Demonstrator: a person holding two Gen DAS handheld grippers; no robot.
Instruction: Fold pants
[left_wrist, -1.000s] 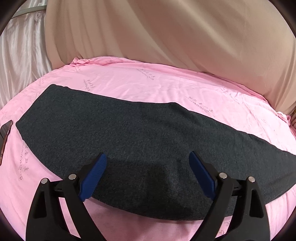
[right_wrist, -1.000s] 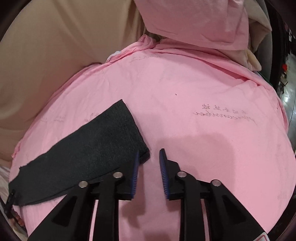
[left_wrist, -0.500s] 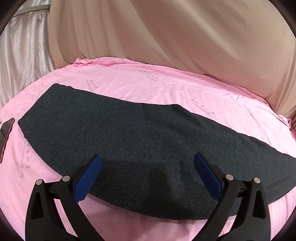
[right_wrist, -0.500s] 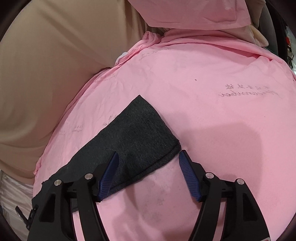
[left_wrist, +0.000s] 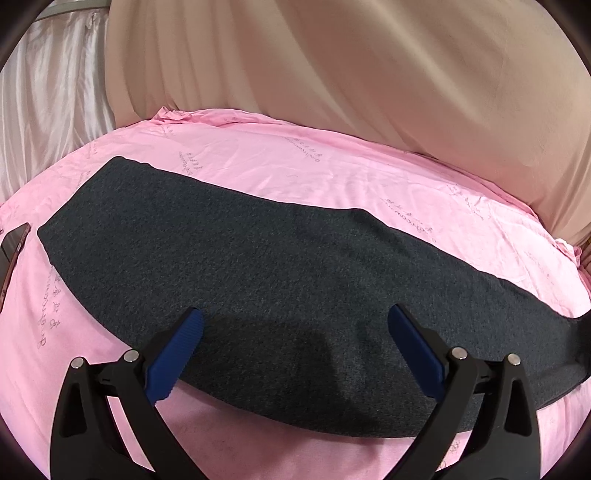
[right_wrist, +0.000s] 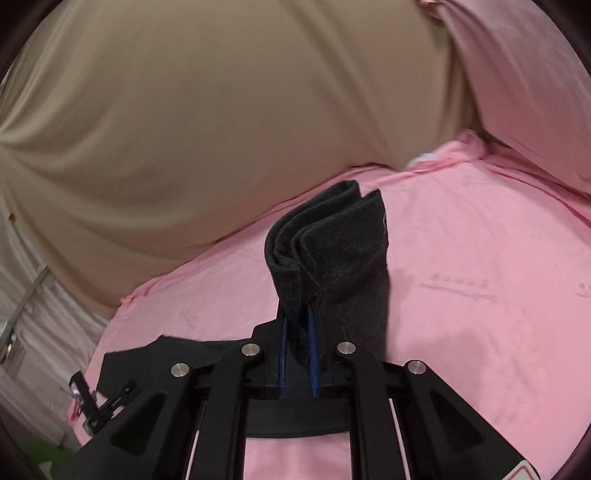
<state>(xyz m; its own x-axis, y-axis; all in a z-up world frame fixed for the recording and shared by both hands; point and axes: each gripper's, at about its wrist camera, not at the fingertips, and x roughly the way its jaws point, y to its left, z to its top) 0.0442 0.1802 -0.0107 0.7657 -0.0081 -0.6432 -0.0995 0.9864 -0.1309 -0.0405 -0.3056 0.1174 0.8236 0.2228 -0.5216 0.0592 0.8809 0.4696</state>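
Right claw (right_wrist: 297, 332), seen from its own wrist camera, is clamped on one end of the dark grey pants (right_wrist: 332, 254); the blue pads (right_wrist: 313, 354) are nearly together with folded layers of cloth bunched between them, and the gripped end rises out of the claw above the pink bedsheet (right_wrist: 480, 332). Left claw (left_wrist: 291, 354) is spread wide, holding nothing, its blue pads (left_wrist: 173, 354) poised over the near edge of the pants (left_wrist: 277, 288); whether they touch the cloth cannot be told. In the left view the garment lies flat on the bedsheet (left_wrist: 295, 162) as one long band, its long axis running from the upper left to the lower right, the left end squared off. Only the right view shows the lifted end and its stacked layers; only the left view shows the full flat length. Rows of small grey printed script are scattered over the sheet in both views, too small to read. A phone-like object (left_wrist: 13, 254) lies on the sheet beside the left end. Beige draped fabric (left_wrist: 351, 74) borders the bed's far side.
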